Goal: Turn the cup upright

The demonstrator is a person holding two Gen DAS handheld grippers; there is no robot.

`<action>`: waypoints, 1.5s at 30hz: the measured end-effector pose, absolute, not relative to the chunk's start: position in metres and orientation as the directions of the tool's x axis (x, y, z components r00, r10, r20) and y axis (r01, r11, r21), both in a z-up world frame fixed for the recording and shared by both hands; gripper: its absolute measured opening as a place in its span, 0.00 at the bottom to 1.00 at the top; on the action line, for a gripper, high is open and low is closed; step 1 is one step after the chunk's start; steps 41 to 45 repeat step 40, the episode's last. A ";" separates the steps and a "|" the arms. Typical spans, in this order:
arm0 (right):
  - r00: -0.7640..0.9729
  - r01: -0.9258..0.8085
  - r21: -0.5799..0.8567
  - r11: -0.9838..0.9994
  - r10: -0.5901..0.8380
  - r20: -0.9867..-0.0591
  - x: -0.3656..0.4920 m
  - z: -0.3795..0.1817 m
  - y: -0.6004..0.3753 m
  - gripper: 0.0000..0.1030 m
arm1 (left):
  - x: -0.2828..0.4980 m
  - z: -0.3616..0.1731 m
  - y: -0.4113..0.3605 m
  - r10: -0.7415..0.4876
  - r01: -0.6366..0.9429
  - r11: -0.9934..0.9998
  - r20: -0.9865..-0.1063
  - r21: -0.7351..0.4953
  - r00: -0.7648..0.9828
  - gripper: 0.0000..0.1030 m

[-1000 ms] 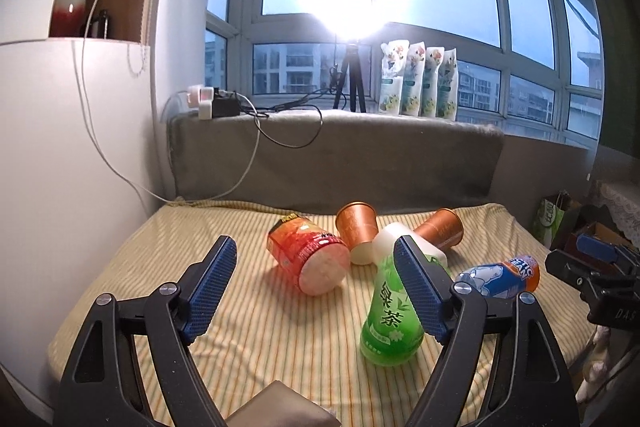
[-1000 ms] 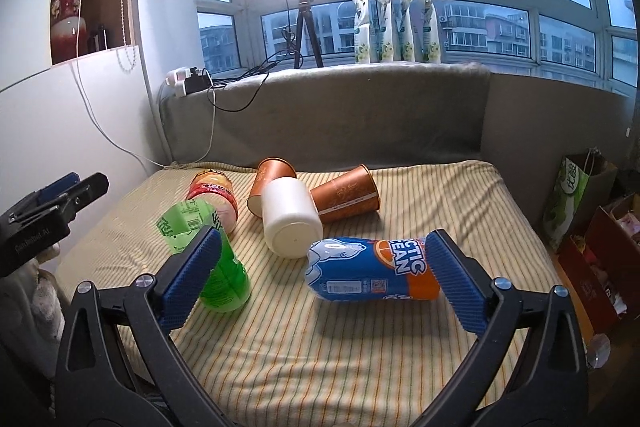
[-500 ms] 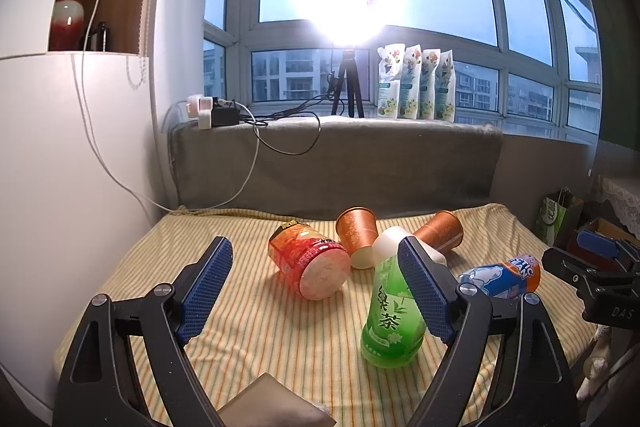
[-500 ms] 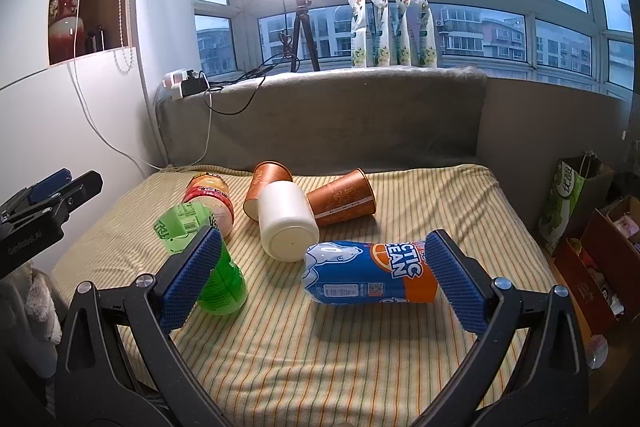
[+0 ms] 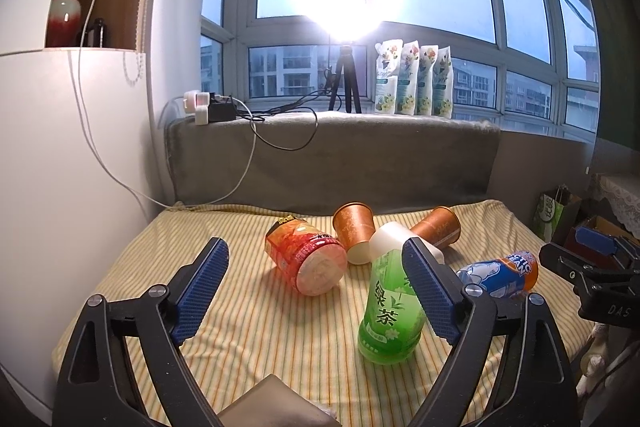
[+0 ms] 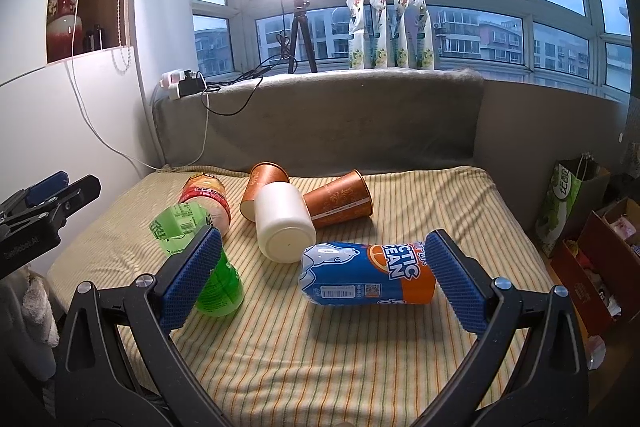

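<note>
Right wrist view: cups seen lying tipped on bed; none uprighted.
Jaws: both grippers, left gripper and right gripper, held wide, empty.
Left: all flipping.

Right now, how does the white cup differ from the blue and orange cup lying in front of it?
The white cup is plain, while the blue and orange cup carries printed lettering and a barcode. The white cup's base points toward the right wrist camera; the blue and orange cup lies crosswise. The white cup rests against two copper cups; the blue and orange cup touches neither. Both lie on their sides.
</note>
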State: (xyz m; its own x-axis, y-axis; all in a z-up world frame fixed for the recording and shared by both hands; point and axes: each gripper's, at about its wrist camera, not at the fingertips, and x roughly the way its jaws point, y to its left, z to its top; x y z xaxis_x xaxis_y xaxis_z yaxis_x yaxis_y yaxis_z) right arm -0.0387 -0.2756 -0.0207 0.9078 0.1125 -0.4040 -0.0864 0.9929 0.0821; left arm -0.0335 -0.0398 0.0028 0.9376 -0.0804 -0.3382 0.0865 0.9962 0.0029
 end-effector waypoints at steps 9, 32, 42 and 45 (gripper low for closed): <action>0.909 -0.084 0.077 0.993 0.108 -0.403 -0.038 -0.021 -0.275 1.00 | -0.034 0.002 -0.040 -0.081 0.086 0.996 -0.337 0.002 0.938 0.86; 0.906 -0.083 0.078 0.993 0.108 -0.409 -0.036 -0.023 -0.276 1.00 | -0.033 0.002 -0.040 -0.082 0.091 0.996 -0.338 0.011 0.937 0.86; 0.905 -0.082 0.079 0.994 0.107 -0.412 -0.036 -0.024 -0.276 1.00 | -0.036 0.002 -0.040 -0.065 0.076 0.997 -0.306 0.024 0.950 0.86; 0.905 -0.082 0.079 0.994 0.107 -0.412 -0.036 -0.024 -0.276 1.00 | -0.036 0.002 -0.040 -0.065 0.076 0.997 -0.306 0.024 0.950 0.86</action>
